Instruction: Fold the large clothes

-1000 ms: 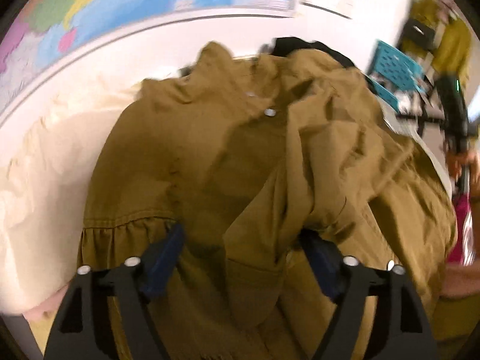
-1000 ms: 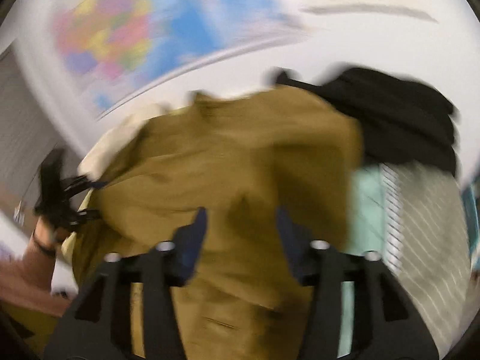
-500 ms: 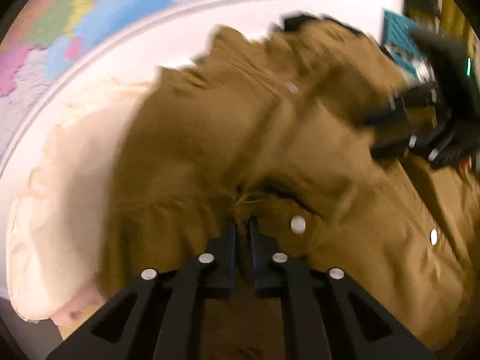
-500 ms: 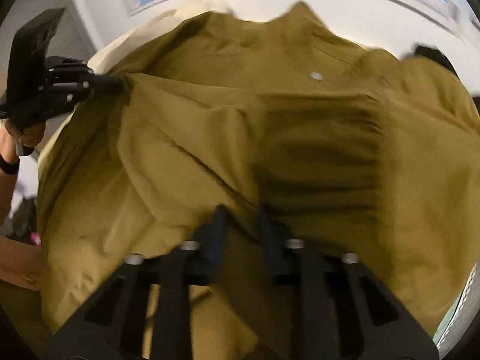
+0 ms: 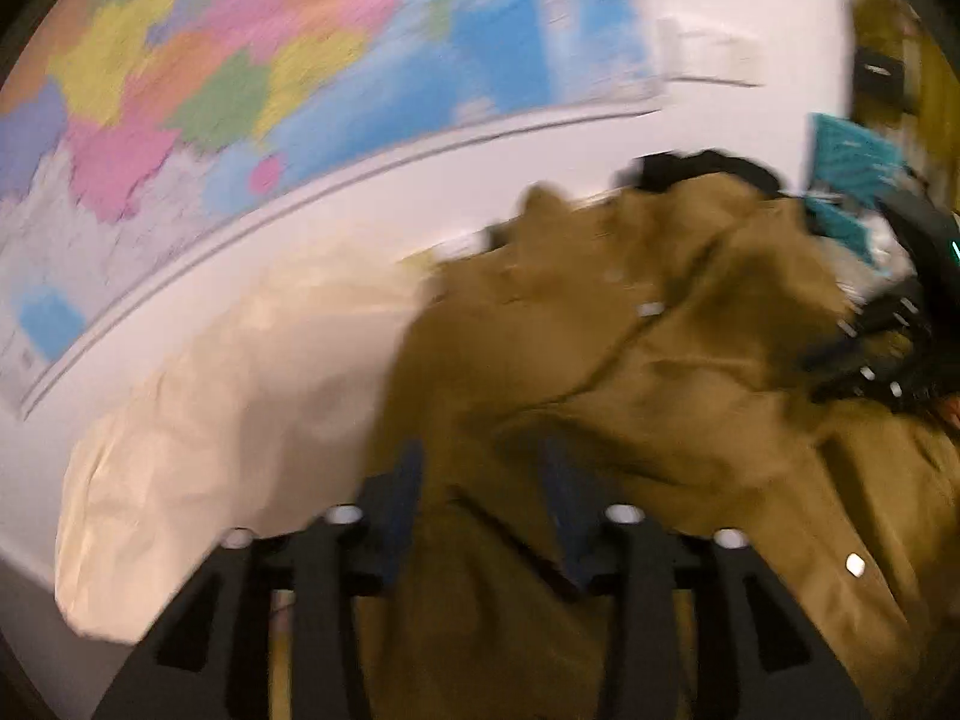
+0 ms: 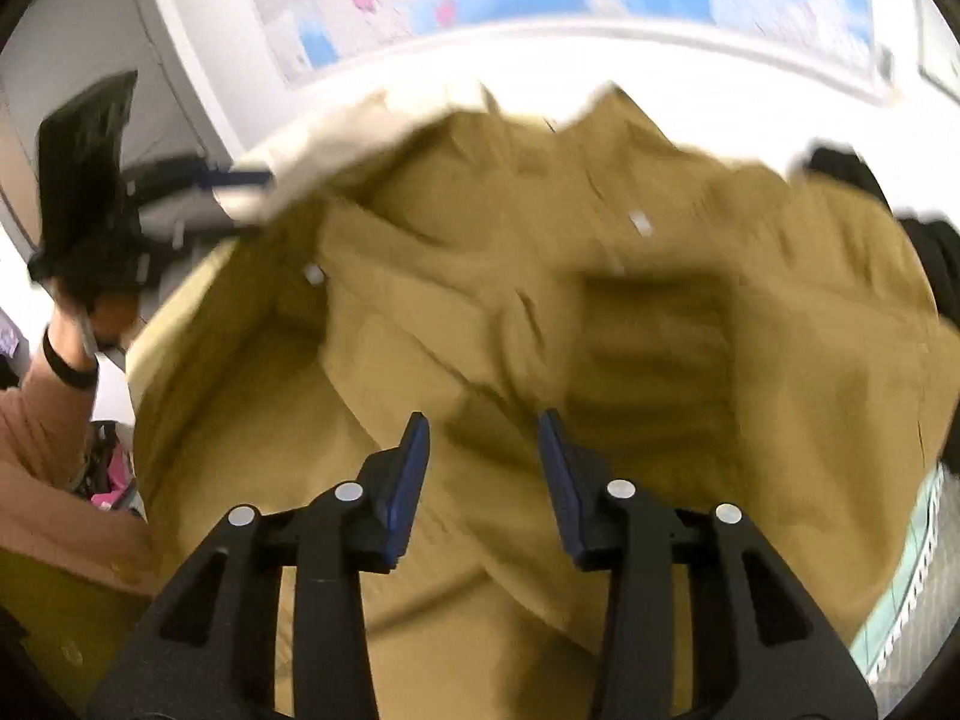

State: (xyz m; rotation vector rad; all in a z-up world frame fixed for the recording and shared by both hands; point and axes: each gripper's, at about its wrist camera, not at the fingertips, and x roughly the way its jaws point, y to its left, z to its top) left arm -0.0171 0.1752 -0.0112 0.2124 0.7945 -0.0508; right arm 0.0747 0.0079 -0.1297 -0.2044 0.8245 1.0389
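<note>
Only rightward: mint striped cloth

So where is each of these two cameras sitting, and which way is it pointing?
Left wrist: sits on the left gripper, looking down along its open fingers at the olive garment, with the cream cloth beside it and the wall map behind; the right gripper shows at the right edge.
Right wrist: sits on the right gripper, fingers open over the same garment; the left gripper and the hand holding it show at left.
Shared: garment, cream cloth, map.
</note>
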